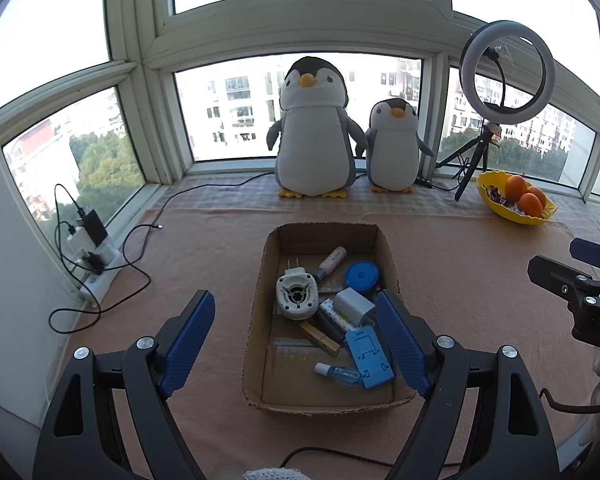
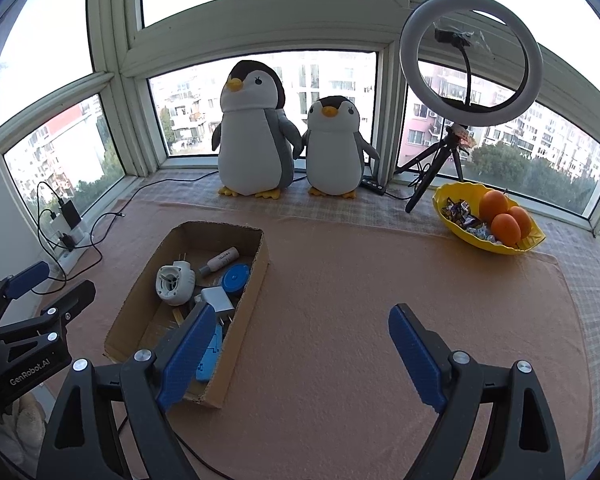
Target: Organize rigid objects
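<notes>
So I've got both grippers parked with jaws wide and nothing in them. The cardboard box (image 1: pixel 260 312) sits mid-worktop, stuffed with small stuff: white plug adapter (image 1: pixel 297 295), blue round tin (image 1: pixel 362 276), blue phone stand (image 1: pixel 370 354), clothespin (image 1: pixel 320 338). It's right under the left gripper (image 1: pixel 296 344), while the right gripper (image 2: pixel 300 356) hangs over bare cloth just right of it. My plan: drop straight down on one top item, not a pile.

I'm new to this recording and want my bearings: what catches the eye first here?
Two plush penguins stand side by side at the window, with a ring light on a tripod to their right. In the middle of the peach cloth sits an open cardboard box of small items, and a yellow bowl of oranges lies at far right.
</notes>
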Tool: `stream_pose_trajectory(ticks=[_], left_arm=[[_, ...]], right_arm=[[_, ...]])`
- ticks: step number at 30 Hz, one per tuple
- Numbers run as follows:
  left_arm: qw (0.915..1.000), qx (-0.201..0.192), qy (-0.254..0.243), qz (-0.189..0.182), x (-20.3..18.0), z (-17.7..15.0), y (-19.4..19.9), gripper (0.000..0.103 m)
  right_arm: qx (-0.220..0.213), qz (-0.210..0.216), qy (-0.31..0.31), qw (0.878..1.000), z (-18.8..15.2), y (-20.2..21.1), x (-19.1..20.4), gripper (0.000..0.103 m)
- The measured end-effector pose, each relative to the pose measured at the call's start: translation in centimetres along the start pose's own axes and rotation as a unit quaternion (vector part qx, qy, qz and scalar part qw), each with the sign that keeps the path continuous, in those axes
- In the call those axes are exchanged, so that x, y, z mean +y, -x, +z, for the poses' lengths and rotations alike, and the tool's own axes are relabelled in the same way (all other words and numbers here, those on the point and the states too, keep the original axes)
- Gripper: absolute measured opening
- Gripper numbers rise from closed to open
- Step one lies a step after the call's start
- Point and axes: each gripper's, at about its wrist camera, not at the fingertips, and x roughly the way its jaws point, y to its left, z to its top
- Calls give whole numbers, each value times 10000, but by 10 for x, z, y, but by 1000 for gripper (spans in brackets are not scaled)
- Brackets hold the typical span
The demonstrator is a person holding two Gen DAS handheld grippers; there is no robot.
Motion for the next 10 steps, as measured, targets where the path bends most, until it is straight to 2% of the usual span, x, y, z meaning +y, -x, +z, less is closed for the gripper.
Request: stream_pose_trajectory(ticks=[10], left_arm=[[10000,32,9,-33,-1,0,-2,83]], right_arm=[[47,-2,-12,10000,-1,-3,-2,86]])
